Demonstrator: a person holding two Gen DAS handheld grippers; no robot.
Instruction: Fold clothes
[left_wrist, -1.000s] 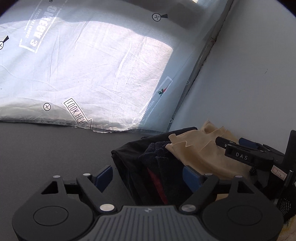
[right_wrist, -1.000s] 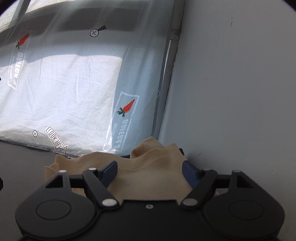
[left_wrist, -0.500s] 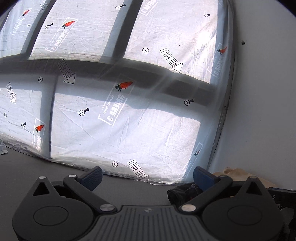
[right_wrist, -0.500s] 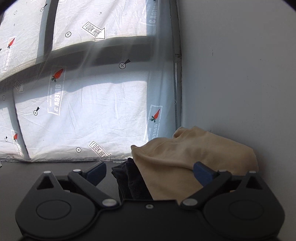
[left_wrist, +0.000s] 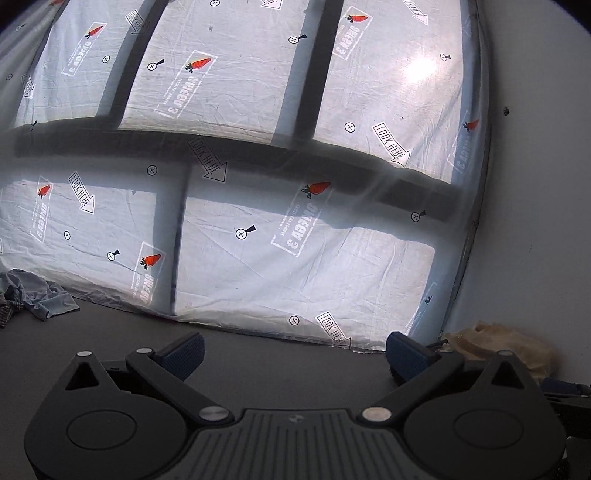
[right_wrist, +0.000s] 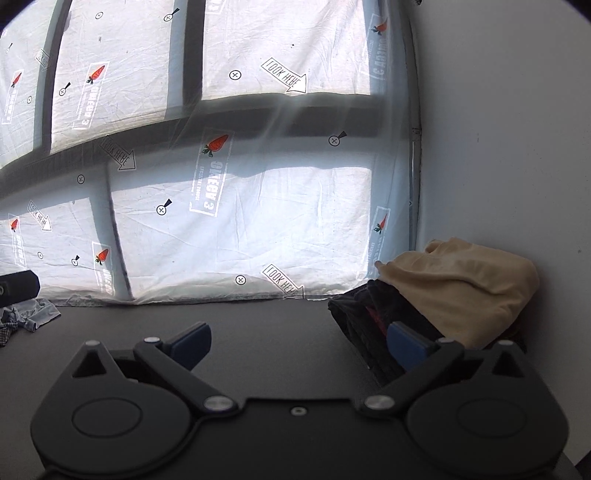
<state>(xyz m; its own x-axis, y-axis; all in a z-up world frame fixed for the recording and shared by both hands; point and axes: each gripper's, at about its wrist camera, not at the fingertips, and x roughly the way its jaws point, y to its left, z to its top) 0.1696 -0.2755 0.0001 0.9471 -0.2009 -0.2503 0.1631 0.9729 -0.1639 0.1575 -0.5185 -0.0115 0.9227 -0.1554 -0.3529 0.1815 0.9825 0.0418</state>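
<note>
Both tongs have drawn back from the clothes pile since a second ago, and their jaws, then partly spread over the cloth, now stand wide and released with nothing between them. The beige garment (right_wrist: 461, 284) lies on dark clothes (right_wrist: 369, 317) in the corner, just beyond the right gripper (right_wrist: 299, 341). The left gripper (left_wrist: 295, 352) points slightly downward over the dark table (left_wrist: 277, 354), the pile at its right edge, a blue garment (left_wrist: 44, 293) far left.

- In the left wrist view the left tool's (left_wrist: 293, 350) body hides the front of the tan garment (left_wrist: 498, 343) at the table's far right corner.
- The blue garment (left_wrist: 40, 291) at the table's far left edge is cut off by the picture's side.
- In the right wrist view the tan garment (right_wrist: 465, 291) covers part of the dark clothes (right_wrist: 365, 317).
- The dark object (right_wrist: 18, 286) at the left edge is cut off.
</note>
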